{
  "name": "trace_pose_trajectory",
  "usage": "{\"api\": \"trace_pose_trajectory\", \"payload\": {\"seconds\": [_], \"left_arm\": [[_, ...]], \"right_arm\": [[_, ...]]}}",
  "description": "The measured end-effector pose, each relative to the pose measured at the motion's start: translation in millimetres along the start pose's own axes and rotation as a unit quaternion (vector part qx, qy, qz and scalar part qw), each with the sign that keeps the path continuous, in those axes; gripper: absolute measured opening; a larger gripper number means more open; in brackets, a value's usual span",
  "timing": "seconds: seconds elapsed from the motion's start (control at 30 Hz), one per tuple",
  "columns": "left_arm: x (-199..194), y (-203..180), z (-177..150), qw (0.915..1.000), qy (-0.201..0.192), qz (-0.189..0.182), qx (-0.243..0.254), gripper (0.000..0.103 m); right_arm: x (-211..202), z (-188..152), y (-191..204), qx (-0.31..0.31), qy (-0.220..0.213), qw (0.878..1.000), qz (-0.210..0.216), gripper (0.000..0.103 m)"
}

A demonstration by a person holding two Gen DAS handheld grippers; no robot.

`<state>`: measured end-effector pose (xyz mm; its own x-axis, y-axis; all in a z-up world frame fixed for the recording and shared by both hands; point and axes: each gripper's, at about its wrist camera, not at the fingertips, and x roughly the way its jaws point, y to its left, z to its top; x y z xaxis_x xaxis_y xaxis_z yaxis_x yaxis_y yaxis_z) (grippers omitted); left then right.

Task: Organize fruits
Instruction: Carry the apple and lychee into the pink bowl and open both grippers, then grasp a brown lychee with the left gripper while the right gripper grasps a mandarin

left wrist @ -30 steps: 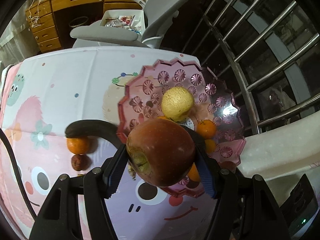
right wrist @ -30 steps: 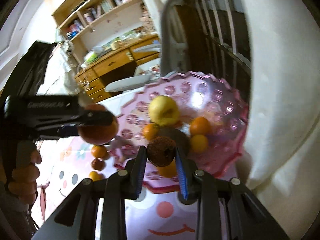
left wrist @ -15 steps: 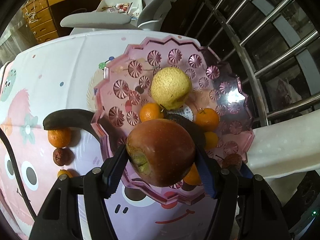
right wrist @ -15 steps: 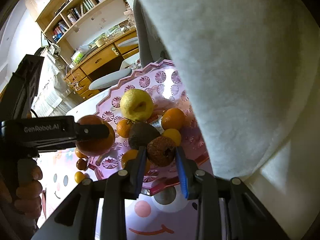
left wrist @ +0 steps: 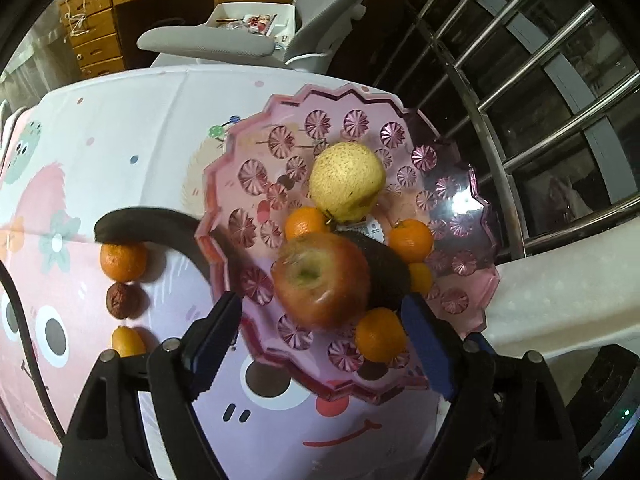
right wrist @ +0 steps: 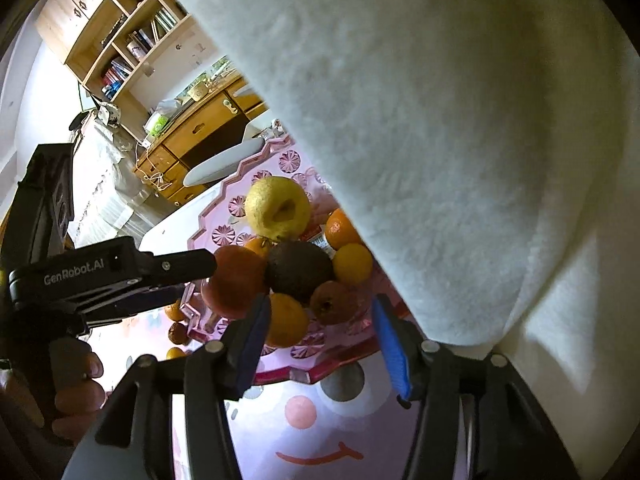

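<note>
Fruits: most are heaped on a pink scalloped plate (left wrist: 472,280) at the far right of the tabletop (left wrist: 132,128), which wears a cartoon-print cloth.
Apple: the red apple (left wrist: 322,280) lies blurred on the plate, stem hollow up, between the left pads but touching neither.
Left hand-held gripper (left wrist: 320,334): jaws opening, blue pads standing clear on either side of the apple.
Right hand-held gripper (right wrist: 320,328): jaws opening too; a small wrinkled brown fruit (right wrist: 334,302) sits between the pads on the near side of the plate, with a gap to each pad.
Pile on the plate: a yellow pear (left wrist: 347,186) at the back, a dark avocado (left wrist: 386,268) in the middle, and small oranges around them, one (left wrist: 380,334) nearest the left camera.
Left view only: three pieces remain off the plate in a row on the cloth, an orange (left wrist: 123,261), a shrivelled dark fruit (left wrist: 122,301) and a smaller orange one (left wrist: 127,342), under a curved black cable (left wrist: 152,224); metal window bars (left wrist: 540,92) and a grey chair (left wrist: 224,42) stand beyond the tabletop.
Right view only: the left hand-held gripper seen from the side, with the person's fingers (right wrist: 78,394) wrapped on its handle; a white fleecy sleeve (right wrist: 440,128) fills the upper right and hides the far rim of the plate; a wooden desk (right wrist: 200,136) and bookshelf (right wrist: 120,32) stand behind.
Shared: both views show the pear, avocado and apple close together on the plate.
</note>
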<state>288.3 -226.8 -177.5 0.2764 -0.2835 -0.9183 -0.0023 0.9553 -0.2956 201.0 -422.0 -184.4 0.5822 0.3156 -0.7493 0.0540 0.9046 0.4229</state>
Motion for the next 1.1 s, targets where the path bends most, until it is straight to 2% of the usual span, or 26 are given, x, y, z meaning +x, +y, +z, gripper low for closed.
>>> {"api": "trace_pose_trajectory", "payload": {"seconds": [0.47,0.83,1.1], "left_arm": [[-34,70,-30,0.9989,-0.046,-0.004,-0.006,0.081],[-44,139,-31,0.9987,-0.036,0.037,0.008,0.081],[-42,170,-19,0.9991,-0.009,0.024,0.035,0.081]], "right_arm": [[-10,-26,20,0.020,-0.002,1.000,-0.007,0.054],[-6,-53,48,0.087,-0.015,0.996,-0.021,0.055],[10,-72,77,0.122,-0.008,0.992,-0.036,0.055]]}}
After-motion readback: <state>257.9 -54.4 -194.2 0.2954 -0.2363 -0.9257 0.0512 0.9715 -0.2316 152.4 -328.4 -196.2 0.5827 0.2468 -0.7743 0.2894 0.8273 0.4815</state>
